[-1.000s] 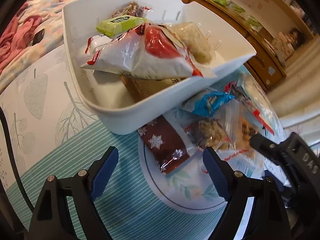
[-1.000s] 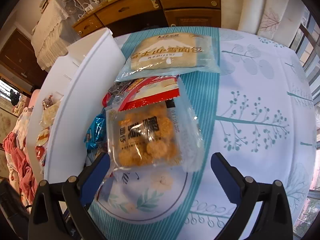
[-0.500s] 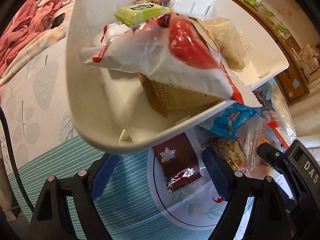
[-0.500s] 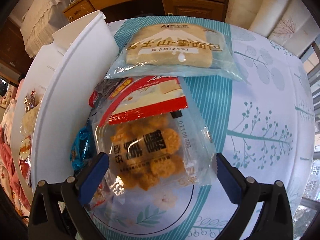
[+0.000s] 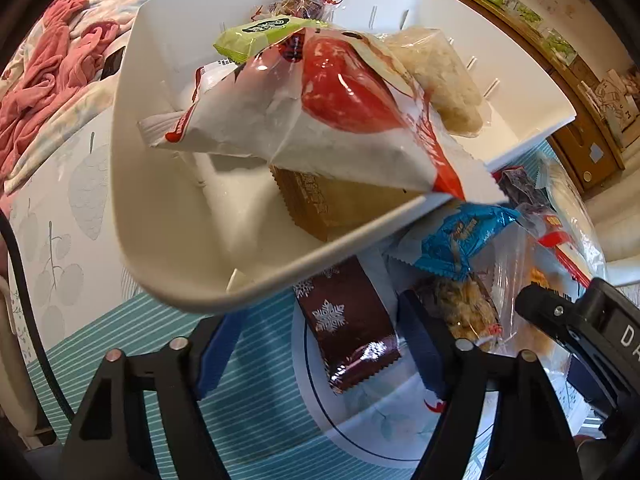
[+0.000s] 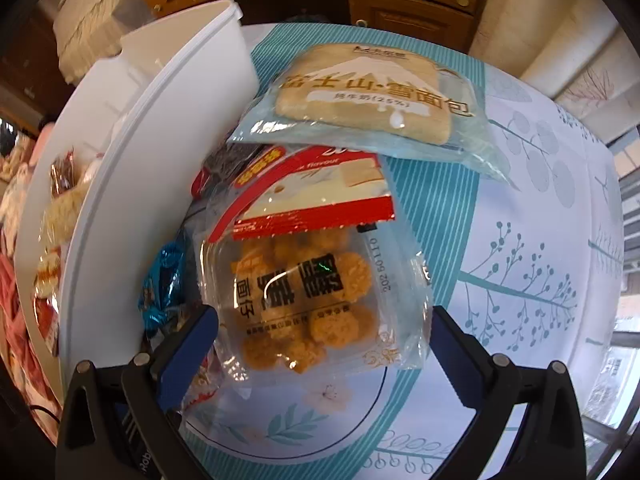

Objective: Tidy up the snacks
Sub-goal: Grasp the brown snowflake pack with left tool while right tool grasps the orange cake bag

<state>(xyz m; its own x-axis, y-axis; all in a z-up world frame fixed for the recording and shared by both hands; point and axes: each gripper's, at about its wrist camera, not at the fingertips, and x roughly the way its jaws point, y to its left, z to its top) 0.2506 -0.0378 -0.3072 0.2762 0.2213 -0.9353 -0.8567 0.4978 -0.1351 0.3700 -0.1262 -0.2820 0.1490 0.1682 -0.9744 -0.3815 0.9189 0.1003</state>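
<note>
A brown snowflake packet (image 5: 344,320) lies on the tablecloth just in front of the white bin (image 5: 160,200). My left gripper (image 5: 320,348) straddles it; its jaws are closing, and a gap still shows at the left pad. A blue wrapper (image 5: 460,240) and a nut packet (image 5: 464,308) lie to its right. The bin holds a red-and-white bag (image 5: 320,120), a green bar (image 5: 260,34) and a brown box (image 5: 332,200). My right gripper (image 6: 320,356) stands open, its pads either side of a clear bag of golden puffs (image 6: 304,292). A red-and-white packet (image 6: 312,192) overlaps that bag.
A bagged bread loaf (image 6: 360,92) lies beyond the puffs, by the bin's wall (image 6: 120,184). The right gripper's black body (image 5: 580,320) sits close on the left one's right. A black cable (image 5: 24,300) runs down the left. Pink bedding (image 5: 52,80) and a wooden cabinet (image 6: 400,0) lie beyond the table.
The left gripper has moved toward the bin, whose rim now overhangs the view, and its jaws have narrowed around the brown packet. The right gripper has come closer over the puff bag.
</note>
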